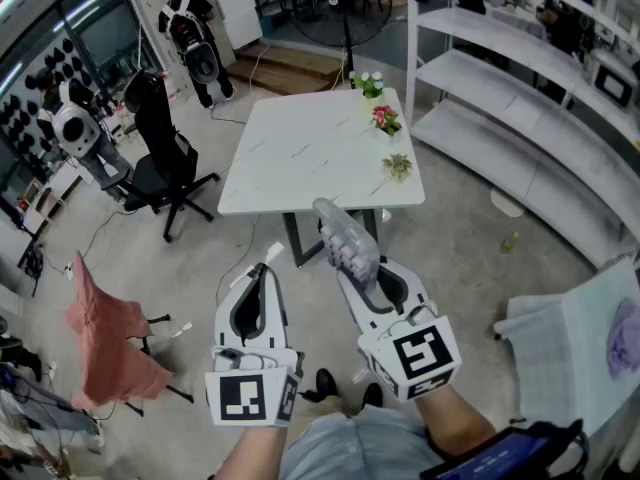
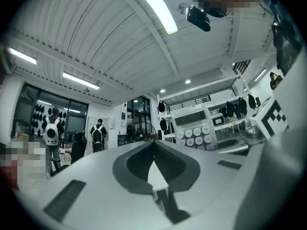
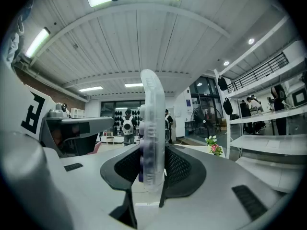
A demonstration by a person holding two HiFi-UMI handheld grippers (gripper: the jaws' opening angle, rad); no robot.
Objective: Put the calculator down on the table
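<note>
A white surface (image 1: 300, 158) stands mid-frame on a grey floor (image 1: 470, 258). White shelves (image 1: 520, 93) fill the upper right. A black chair (image 1: 160, 153) sits upper left.

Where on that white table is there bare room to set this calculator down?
The white table is bare across its left and middle, from near edge to far edge. It is crowded only along the right edge, where three small potted plants stand in a row. The calculator, held in the right gripper, would probably fit best left of them.
</note>
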